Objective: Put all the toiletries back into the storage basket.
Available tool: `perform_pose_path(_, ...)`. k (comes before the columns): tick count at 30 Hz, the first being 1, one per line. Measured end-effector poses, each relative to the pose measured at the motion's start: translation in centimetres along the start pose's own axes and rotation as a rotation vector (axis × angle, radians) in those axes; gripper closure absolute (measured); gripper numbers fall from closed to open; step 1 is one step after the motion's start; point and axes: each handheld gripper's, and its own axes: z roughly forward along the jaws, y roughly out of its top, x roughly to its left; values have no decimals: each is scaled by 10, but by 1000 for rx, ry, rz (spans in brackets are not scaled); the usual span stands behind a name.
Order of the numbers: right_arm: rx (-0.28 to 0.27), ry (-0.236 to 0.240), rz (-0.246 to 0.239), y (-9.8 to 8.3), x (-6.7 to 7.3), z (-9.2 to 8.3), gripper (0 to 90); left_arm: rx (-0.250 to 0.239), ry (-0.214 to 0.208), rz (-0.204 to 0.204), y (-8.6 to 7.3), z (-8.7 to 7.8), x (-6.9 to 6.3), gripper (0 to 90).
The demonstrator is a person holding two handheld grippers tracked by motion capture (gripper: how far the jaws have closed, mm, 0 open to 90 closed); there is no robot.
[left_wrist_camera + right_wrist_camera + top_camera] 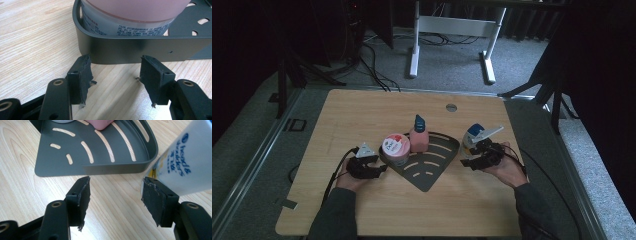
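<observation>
A dark grey corner tray lies mid-table. In it stand a jar with a pink lid and a pink bottle with a blue cap. A white shampoo bottle with a blue cap stands on the wood just right of the tray. My left gripper rests at the tray's left corner, open, with bare wood between its fingers. In the left gripper view, the left gripper faces the tray wall and the jar. My right gripper is open and holds nothing. The white bottle leans just beyond its right finger.
The tray's slotted floor is bare on its near and right side, and the pink bottle stands at its far edge. A round grommet sits near the table's far edge. White desk legs and cables lie on the floor beyond.
</observation>
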Motion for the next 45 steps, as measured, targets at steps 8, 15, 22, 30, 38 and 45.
perform_pose_path(8, 3, -19, 18, -5, -8, -6, 382, 0, -1, 1, 0, 0, 0, 421)
perform_pose_path(15, 13, -36, 36, -6, -15, -10, 382, 2, -1, 2, 0, 0, 0, 420)
perform_pose_path(22, 30, -49, 47, -6, -20, -10, 382, 1, -3, 1, 1, 0, 0, 419)
perform_pose_path(30, 29, -60, 66, -4, -27, -11, 376, 1, -4, 2, 1, 1, 0, 419)
perform_pose_path(38, 47, -87, 74, -1, -33, -10, 373, 1, -4, 2, 1, 1, 0, 419)
perform_pose_path(45, 60, -96, 82, 5, -39, -6, 373, 1, -4, 2, 1, 1, 0, 419)
